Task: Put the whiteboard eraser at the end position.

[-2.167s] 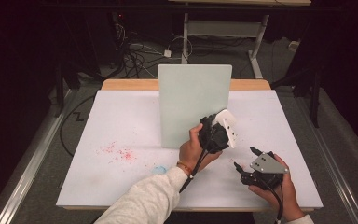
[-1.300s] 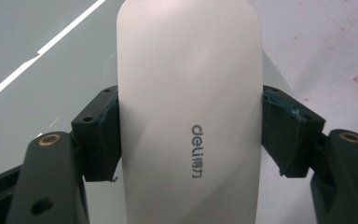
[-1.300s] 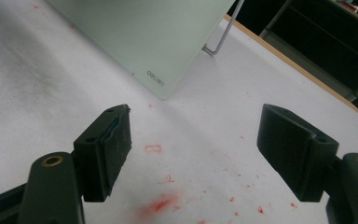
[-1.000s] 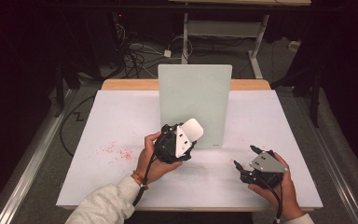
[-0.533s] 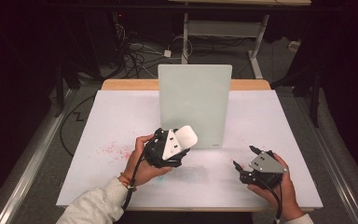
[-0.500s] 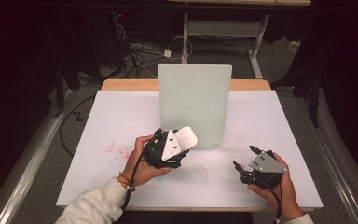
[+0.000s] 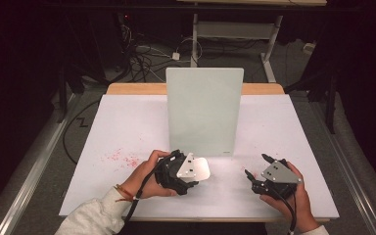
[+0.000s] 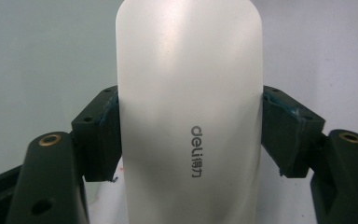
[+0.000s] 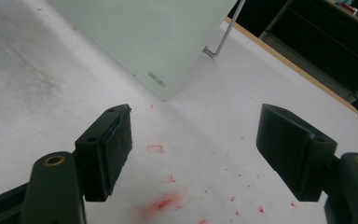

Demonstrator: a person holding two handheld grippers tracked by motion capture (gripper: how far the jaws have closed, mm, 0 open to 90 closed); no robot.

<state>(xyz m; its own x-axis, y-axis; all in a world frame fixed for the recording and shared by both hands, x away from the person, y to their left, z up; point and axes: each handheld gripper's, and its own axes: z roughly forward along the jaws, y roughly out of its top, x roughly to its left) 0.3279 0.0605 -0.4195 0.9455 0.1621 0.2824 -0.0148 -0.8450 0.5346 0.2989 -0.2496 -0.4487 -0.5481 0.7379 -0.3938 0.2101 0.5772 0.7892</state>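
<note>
Overhead, left gripper (image 7: 194, 172) hung low before the upright board (image 7: 203, 111). Its own view: jaws clamped a white eraser (image 8: 189, 112), probably a board wiper; keep it flat. Right gripper (image 9: 193, 149): agape, empty, over red-stained table (image 9: 37, 79).

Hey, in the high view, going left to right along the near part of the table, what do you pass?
Red marks on the table → left gripper shut on a white eraser → right gripper, jaws open and empty.
</note>
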